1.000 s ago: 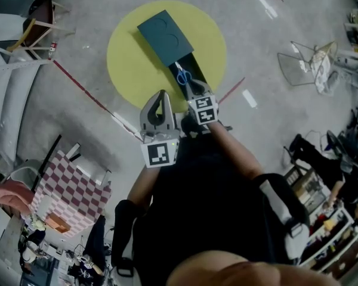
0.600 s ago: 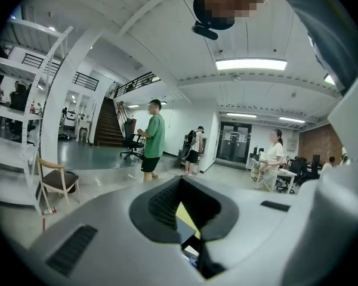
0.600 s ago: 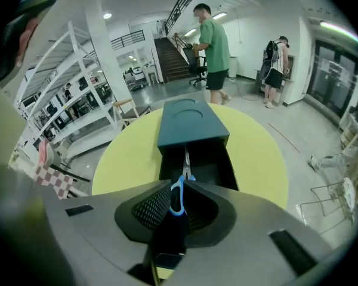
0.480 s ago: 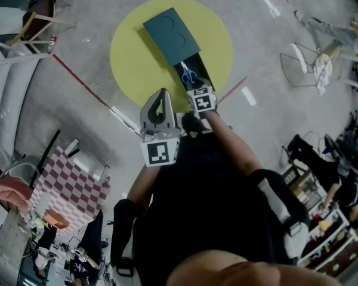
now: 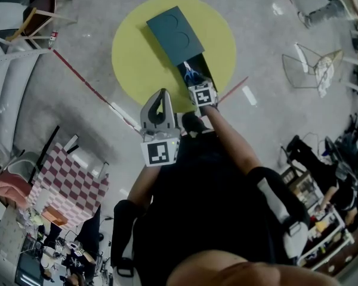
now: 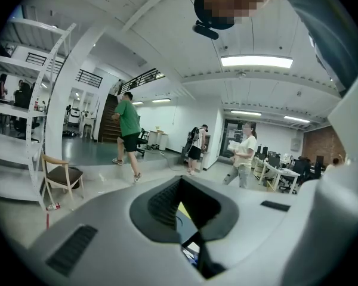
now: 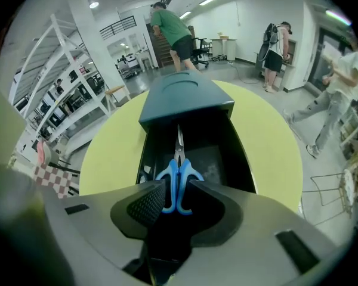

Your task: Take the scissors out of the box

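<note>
The right gripper (image 5: pixel 196 82) is sinking into the dark teal cardboard box (image 5: pixel 173 31). Its jaws have just been opening wide and are straddling the blue-handled steel scissors (image 7: pixel 178 162), ready for gripping.

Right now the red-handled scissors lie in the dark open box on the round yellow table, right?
No: the scissors have blue handles, not red, as the right gripper view shows. They lie in the dark open box on the round yellow table.

From where I stand, the person wears a black top (image 5: pixel 191 189), and the left gripper (image 5: pixel 162 97) and right gripper (image 5: pixel 195 82) are smooth pale grey shells with black ribbed pads (image 7: pixel 146 206), each bearing a white marker cube (image 5: pixel 159 152) printed with black squares.
</note>
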The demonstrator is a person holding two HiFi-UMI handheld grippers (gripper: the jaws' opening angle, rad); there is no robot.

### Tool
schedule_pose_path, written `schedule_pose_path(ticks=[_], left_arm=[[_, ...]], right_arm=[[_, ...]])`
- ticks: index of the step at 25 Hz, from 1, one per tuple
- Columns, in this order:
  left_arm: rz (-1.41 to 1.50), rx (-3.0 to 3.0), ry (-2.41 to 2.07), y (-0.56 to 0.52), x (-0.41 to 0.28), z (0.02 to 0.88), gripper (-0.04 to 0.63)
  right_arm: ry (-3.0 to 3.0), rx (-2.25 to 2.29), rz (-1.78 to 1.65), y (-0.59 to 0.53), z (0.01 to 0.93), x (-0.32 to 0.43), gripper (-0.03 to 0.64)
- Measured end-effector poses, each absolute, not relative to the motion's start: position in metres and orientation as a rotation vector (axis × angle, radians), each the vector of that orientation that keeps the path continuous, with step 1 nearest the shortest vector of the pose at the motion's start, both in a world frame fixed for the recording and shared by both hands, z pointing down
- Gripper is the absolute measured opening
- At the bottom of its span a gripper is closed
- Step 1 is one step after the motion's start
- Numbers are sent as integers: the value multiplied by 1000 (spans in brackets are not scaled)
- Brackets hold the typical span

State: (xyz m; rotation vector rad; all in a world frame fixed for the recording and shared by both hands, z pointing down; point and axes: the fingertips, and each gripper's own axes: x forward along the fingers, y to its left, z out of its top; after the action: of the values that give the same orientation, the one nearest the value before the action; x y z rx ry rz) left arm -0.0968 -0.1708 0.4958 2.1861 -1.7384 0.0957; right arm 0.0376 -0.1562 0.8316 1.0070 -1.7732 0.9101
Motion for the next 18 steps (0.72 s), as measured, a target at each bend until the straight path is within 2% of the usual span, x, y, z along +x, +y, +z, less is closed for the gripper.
schedule_pose_path(ticks=[18], left_arm=[[103,2158,-1756,-165,-100,499,-5]], right_arm=[[-1724,989,890,-159,849,46,80]])
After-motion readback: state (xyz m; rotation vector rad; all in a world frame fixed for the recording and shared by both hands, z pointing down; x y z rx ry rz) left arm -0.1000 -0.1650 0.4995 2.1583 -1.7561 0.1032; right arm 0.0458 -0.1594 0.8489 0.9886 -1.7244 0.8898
